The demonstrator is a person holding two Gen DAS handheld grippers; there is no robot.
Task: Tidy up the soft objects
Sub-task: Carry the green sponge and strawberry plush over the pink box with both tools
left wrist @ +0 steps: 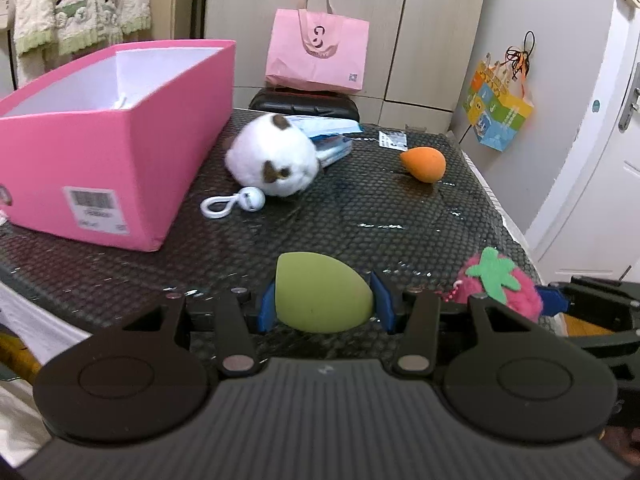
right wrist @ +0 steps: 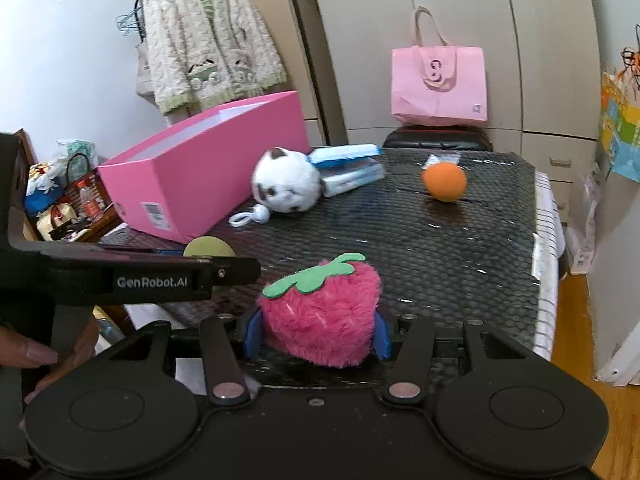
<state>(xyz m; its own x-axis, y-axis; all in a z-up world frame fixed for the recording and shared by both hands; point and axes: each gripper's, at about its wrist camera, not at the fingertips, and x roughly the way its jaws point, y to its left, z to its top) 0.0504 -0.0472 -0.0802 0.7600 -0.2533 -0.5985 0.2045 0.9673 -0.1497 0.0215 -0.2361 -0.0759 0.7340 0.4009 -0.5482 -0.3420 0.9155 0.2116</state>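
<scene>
green egg-shaped foam sponge [left wrist: 322, 294] gripped in left gripper [left wrist: 323, 300] fingers, fluffy pink strawberry plush [right wrist: 322, 312] in right gripper [right wrist: 318, 332]; carry step underway, next both to be dropped into open pink cardboard box [left wrist: 120, 148].

Bare tabletop [left wrist: 360, 216] ahead; white plush [left wrist: 272, 160] flanks pink box [left wrist: 100, 168].

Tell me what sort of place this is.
Most likely a bedroom or living space in a home: a fluffy cardigan hangs on a hanger by the wall, tall wardrobe doors stand behind the table, and a pink shopping bag sits nearby.
</scene>
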